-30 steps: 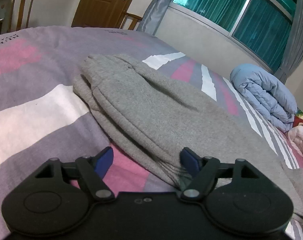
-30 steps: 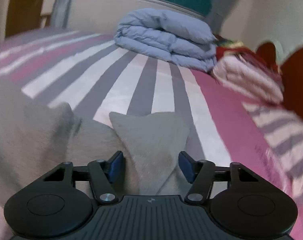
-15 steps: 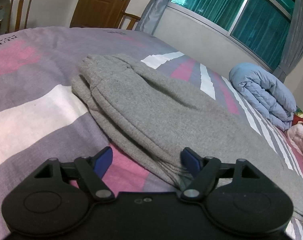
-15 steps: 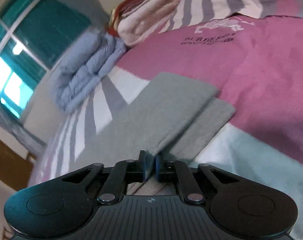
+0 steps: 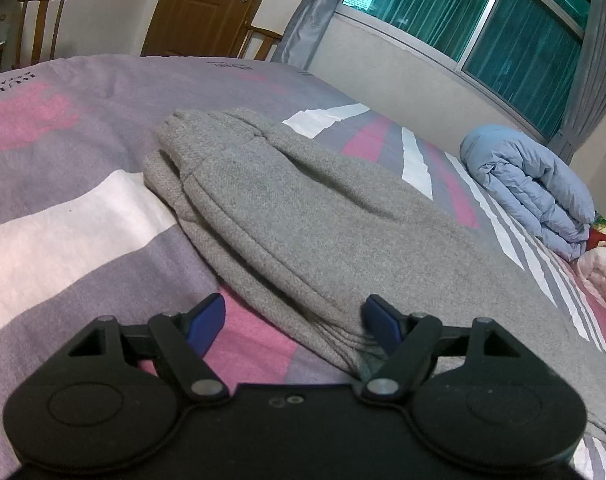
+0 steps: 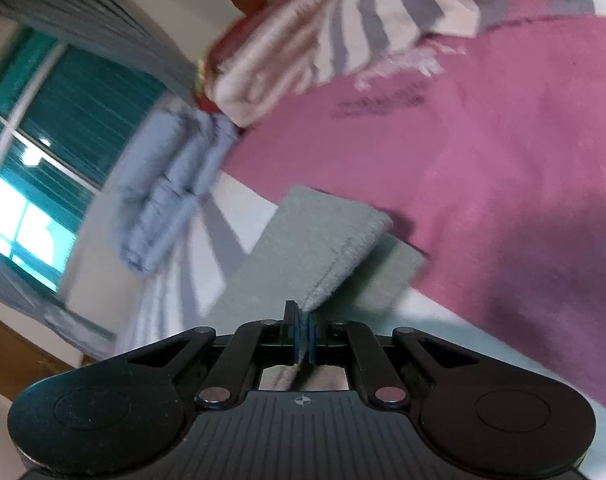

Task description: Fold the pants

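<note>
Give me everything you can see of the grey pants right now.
The grey pants are soft, fleecy knit, lying flat on the striped pink, purple and white bed cover, apparently legs stacked, with layered edges along one side. One bunched, rounded end lies toward the door. The left gripper is open over the near edge, one pad against the fabric. At the other end, the right gripper is shut on the upper leg's hem, lifting it off the lower leg.
</note>
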Demonstrator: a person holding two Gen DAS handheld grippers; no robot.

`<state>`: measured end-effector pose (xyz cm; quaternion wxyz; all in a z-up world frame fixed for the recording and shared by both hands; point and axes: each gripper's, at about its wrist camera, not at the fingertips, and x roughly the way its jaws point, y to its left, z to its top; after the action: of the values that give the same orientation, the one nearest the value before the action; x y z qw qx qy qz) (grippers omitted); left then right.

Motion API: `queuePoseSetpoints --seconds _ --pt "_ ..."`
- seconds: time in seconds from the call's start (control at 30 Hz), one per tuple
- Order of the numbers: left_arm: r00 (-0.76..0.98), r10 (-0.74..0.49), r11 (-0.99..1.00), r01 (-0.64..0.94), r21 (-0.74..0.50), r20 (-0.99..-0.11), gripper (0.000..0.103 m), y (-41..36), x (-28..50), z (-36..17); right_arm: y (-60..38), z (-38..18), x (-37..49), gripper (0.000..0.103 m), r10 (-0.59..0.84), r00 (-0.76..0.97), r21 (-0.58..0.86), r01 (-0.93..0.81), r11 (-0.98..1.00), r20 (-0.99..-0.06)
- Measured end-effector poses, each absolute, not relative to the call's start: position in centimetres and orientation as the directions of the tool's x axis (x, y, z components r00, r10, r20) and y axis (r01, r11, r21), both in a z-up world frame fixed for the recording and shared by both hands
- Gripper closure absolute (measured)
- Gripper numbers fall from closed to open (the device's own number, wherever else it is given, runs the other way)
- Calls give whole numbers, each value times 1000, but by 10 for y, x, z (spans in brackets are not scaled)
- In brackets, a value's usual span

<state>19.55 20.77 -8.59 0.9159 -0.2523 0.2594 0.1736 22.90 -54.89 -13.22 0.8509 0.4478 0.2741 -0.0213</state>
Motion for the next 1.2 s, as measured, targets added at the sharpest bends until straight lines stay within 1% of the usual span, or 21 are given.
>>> queuePoseSetpoints --seconds 0.03,0.1,0.13,0.17,0.23,0.27,0.33,0.47,0.5,0.53,0.57,0.6,0.67,0.83,1.2 --pt "806 187 813 -448 -372 -562 33 208 195 -86 -551 -134 228 99 227 841 756 281 590 -490" --pt "805 188 812 -449 -372 -563 33 207 196 -86 -556 -126 217 85 220 850 746 262 612 -478" --pt "805 188 812 -450 -372 -563 33 207 196 -86 -558 -119 206 70 190 864 732 257 631 -466" --pt "805 189 812 -450 -371 -563 33 207 196 -86 -562 -114 195 65 169 881 735 247 632 -442" --pt "805 188 813 -449 -371 -562 33 208 195 -86 -569 -113 172 65 171 900 770 231 595 -402" --pt "805 188 813 -449 -371 -562 33 208 195 -86 -571 -114 165 65 160 901 772 242 587 -404" --pt "805 188 813 -449 -371 -562 33 208 195 -86 -575 -124 163 65 177 881 777 274 567 -440" --pt "805 188 812 -450 -371 -563 33 208 196 -86 -573 -128 170 67 196 877 782 265 565 -439" --pt "805 189 812 -450 -371 -563 33 208 196 -86 -572 -128 175 71 210 875 789 258 558 -435" --pt "804 190 812 -451 -370 -563 33 208 196 -86 -570 -128 182 84 210 866 776 268 570 -453" --pt "804 191 812 -452 -370 -563 33 208 196 -85 -569 -129 187 100 202 852 758 292 583 -483" --pt "804 191 812 -452 -370 -563 33 208 196 -85 -569 -131 191 101 192 836 745 323 584 -514" --pt "804 191 812 -452 -370 -562 33 208 196 -85 -569 -134 193 101 193 828 742 336 580 -526" --pt "804 192 812 -452 -370 -563 33 208 196 -85 -572 -137 185 101 204 858 790 308 530 -472" --pt "804 192 812 -452 -369 -563 33 208 196 -85 -568 -142 183 101 212 870 826 307 473 -445"
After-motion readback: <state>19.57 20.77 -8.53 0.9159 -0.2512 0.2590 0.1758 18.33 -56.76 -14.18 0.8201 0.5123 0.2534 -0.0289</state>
